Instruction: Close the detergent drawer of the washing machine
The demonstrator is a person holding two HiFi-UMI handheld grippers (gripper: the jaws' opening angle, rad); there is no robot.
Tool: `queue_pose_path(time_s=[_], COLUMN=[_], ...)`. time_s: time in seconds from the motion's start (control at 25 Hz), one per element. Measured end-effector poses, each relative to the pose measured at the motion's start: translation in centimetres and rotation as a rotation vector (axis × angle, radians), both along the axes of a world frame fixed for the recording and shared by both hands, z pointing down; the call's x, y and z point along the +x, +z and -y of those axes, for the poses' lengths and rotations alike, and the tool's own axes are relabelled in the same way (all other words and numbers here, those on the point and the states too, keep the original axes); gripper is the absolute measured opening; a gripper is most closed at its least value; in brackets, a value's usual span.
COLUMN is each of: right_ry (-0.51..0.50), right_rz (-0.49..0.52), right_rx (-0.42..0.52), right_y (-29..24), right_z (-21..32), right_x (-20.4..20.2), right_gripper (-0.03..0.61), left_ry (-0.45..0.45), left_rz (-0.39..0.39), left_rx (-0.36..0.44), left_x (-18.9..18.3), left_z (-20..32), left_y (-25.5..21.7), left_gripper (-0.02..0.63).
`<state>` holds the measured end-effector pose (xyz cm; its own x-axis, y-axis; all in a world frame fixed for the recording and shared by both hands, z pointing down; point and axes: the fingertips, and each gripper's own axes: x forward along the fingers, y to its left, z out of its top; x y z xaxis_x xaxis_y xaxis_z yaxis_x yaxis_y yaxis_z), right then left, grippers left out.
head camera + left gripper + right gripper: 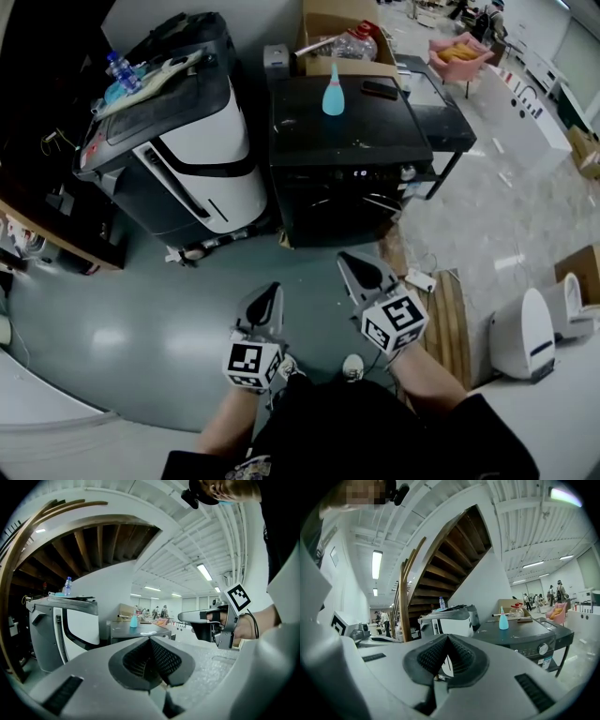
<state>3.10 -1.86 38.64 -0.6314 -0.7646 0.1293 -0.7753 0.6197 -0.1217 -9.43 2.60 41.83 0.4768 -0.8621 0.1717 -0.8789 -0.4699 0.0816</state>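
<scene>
The black washing machine stands at the top middle of the head view, its control strip facing me; I cannot make out the detergent drawer's state from here. A teal bottle stands on its lid. Both grippers hang over the grey floor, well short of the machine and pointing toward it. My left gripper is shut and empty, and so is my right gripper. The left gripper view shows closed jaws and the machine far off. In the right gripper view the shut jaws hide the machine's left front; its knob shows.
A large white-and-black appliance with a water bottle on top stands left of the washing machine. A cardboard box sits behind it, a black table to its right. Wooden boards and white units lie on the floor at right.
</scene>
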Motion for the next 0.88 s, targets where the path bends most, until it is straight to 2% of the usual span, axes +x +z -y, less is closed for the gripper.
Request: queue_pose_path(time_s=[0.24,0.44,0.64,0.88], right_ry=[-0.015,-0.027,-0.044,-0.053], right_rz=[0.006,0.012,0.034,0.051], right_rx=[0.012,0.021,0.025,-0.002], right_y=[-0.2,-0.3,0.2,0.5], right_z=[-2.8,-5.5,-7.2,-8.2], right_x=[6.5,10.2,12.1,12.5], right_gripper=[-0.002,-0.002,-0.002,-0.003], left_ry=[0.007,0.0,-0.008,-0.017], left_rz=[-0.002,-0.008,-0.008,0.006], left_rx=[0.008,0.019,0.017,0.014], left_x=[7.2,11.2,13.4,14.1], left_z=[-2.5,-5.0,-6.9,-8.0], left_y=[-0.4,-0.7,-0.4,-0.3], left_gripper=[0.003,0.003,0.003,0.003])
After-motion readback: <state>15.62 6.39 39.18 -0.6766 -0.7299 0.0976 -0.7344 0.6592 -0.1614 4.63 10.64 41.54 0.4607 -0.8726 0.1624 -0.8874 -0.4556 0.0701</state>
